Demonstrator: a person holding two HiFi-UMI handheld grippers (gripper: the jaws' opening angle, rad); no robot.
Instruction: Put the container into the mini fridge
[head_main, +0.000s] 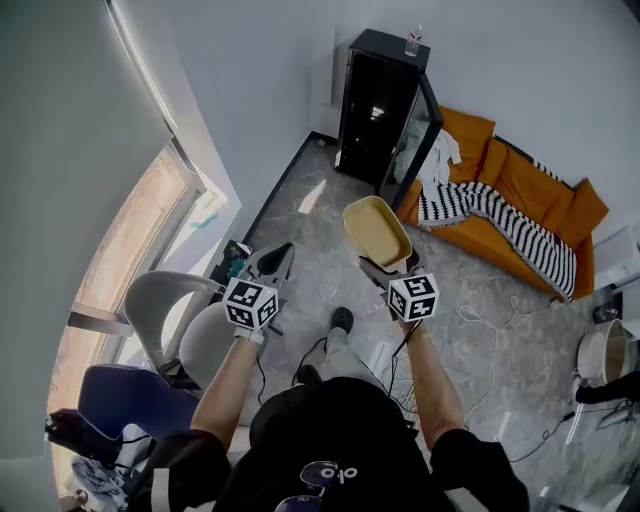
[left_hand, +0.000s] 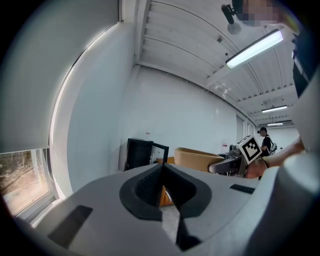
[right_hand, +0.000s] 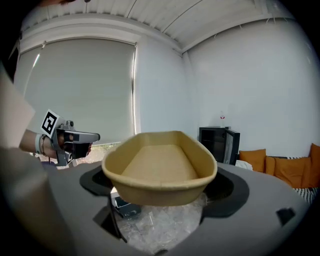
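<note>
Grey marbled floor (head_main: 320, 210) runs from my feet to a white corner, where the black mini fridge (head_main: 375, 105) stands at twelve o'clock with its door (head_main: 412, 140) swung open. My right gripper (head_main: 385, 268) is clenched wide across the tan oval container (right_hand: 160, 167), its pads pressing the side walls at the near end. The container hangs in the air at one o'clock, well apart from the fridge, and it is empty. My left gripper (left_hand: 162, 172) is clenched on nothing, jaws together, held out at eleven o'clock.

The grip worries me most. Only the near end is caught, so the far end hangs unsupported; a jolt could tilt it or slide it out of the pads, and squeezing harder could buckle the thin wall. Loose cables (head_main: 480, 320) lie on the floor at three o'clock, and a foot could snag them as I walk in. The open door narrows the way, so the rim might knock its edge. The fridge interior is too dark to say whether a shelf has room.

By count: one container, one mini fridge, one bottle (head_main: 413, 40) on top of it, one orange sofa (head_main: 520, 190) at two o'clock, one striped blanket (head_main: 490, 215), two chairs (head_main: 165, 300) at eight o'clock, two grippers.
</note>
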